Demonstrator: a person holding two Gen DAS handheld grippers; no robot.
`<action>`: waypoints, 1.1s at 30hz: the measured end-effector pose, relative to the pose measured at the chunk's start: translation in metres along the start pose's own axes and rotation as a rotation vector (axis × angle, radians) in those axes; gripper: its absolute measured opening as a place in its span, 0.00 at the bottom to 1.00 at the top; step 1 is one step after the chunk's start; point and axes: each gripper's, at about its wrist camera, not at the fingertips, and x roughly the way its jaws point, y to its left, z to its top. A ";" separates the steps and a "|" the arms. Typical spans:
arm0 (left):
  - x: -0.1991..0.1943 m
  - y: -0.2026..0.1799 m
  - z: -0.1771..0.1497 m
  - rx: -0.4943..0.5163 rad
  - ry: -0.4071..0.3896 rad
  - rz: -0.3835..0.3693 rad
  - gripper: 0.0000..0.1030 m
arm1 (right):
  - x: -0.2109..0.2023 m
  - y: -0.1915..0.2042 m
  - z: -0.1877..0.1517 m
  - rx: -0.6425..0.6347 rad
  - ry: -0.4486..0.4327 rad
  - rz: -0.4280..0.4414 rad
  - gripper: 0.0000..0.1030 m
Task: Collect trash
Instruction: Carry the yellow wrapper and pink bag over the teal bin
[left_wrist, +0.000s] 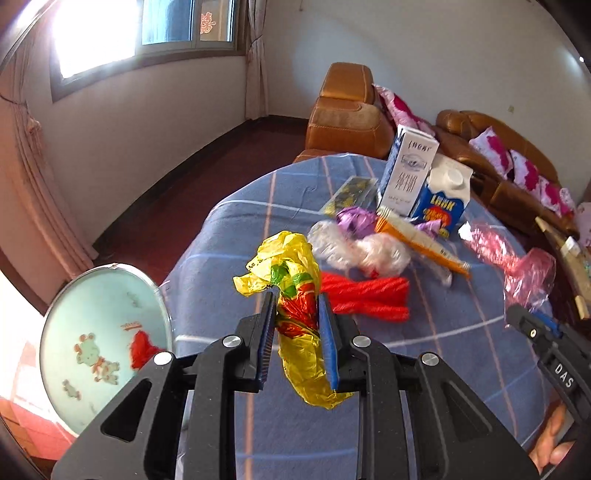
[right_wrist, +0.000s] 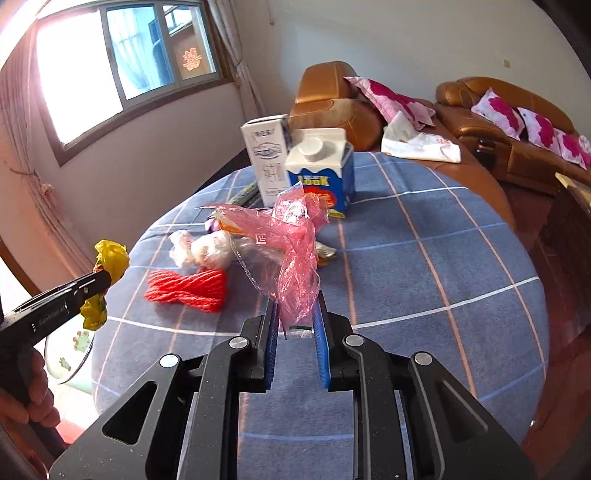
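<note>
The left gripper (left_wrist: 297, 306) has its jaws narrowed onto the yellow bag (left_wrist: 295, 295), pinched at its twisted middle; the bag's crumpled head stands above the jaws and its tail hangs below them. The right gripper (right_wrist: 294, 308) has its jaws narrowed onto the lower end of the pink film bag (right_wrist: 295, 251), which billows upward from the grip.

Handling, by judgement: both bags are thin plastic, very light, limp and slick. They compress to almost nothing, so a grip on a bunched or twisted section holds better than one on a single loose layer, which may slide out.

Remaining trash on the worktop (right_wrist: 424, 258):
- Red ribbed piece (right_wrist: 188, 288), at 9 o'clock from the right gripper. Soft; take across its narrow waist.
- White crumpled wrap (right_wrist: 203, 249), at 10 o'clock. Light, springy.
- Tall white carton (right_wrist: 267, 158) and blue carton (right_wrist: 321, 173), at 12 o'clock. Stiff; contents unknown, so weight cannot be told. Grip across the flat side walls.

The basin (left_wrist: 103, 350), at 9 o'clock from the left gripper, already holds a red item and appears to be the collection point.
</note>
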 end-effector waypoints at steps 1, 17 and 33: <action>-0.003 0.002 -0.002 0.000 -0.001 0.002 0.22 | -0.001 0.006 -0.002 -0.010 0.003 0.006 0.18; -0.046 0.048 -0.039 0.002 -0.008 0.155 0.22 | -0.011 0.086 -0.024 -0.143 0.033 0.107 0.18; -0.066 0.105 -0.056 -0.073 -0.017 0.243 0.22 | -0.008 0.160 -0.036 -0.252 0.067 0.213 0.18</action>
